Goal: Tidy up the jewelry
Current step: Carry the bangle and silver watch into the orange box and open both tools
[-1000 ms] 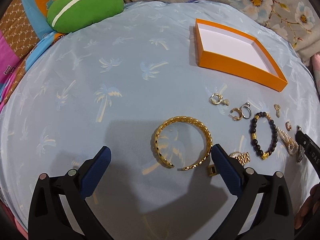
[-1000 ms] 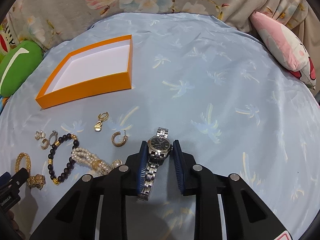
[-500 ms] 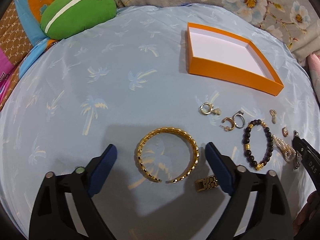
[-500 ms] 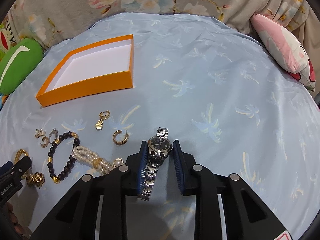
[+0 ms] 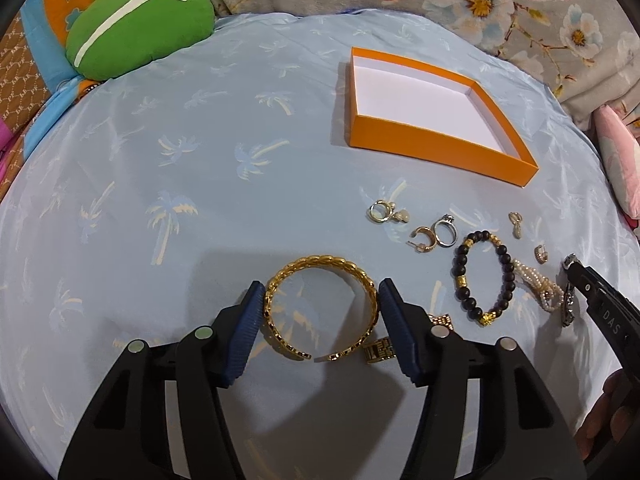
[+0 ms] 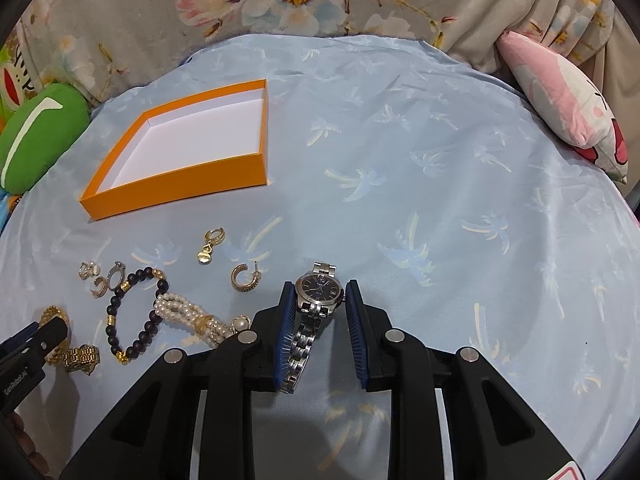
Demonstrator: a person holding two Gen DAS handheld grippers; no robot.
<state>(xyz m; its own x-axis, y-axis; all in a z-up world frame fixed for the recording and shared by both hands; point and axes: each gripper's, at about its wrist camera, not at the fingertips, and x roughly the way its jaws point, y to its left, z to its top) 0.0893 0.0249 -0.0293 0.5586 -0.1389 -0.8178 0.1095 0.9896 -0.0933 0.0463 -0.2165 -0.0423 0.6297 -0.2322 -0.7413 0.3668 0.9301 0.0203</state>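
Observation:
On the blue palm-print cloth lies a gold bangle [image 5: 320,266], between the blue pads of my left gripper [image 5: 320,294]. Its jaws are closing, and the pads touch the bangle's left and right sides. My right gripper [image 6: 320,292] is shut on a silver watch [image 6: 318,290] with a dark dial, whose strap hangs down between the pads. The orange box [image 5: 436,152], white inside and holding nothing, stands farther back. In the right wrist view the orange box [image 6: 176,192] is at the upper left.
Loose pieces lie right of the bangle: a black bead bracelet [image 5: 464,280], a pearl bracelet [image 5: 536,284], hoop earrings [image 5: 424,238], rings [image 5: 378,212] and a gold link piece [image 5: 380,354]. A green cushion [image 5: 136,32] and a pink one [image 6: 560,104] edge the cloth.
My left gripper's jaws have come in from wide apart to the bangle's sides, and the gripper has moved closer over it. The right gripper and watch have not moved.

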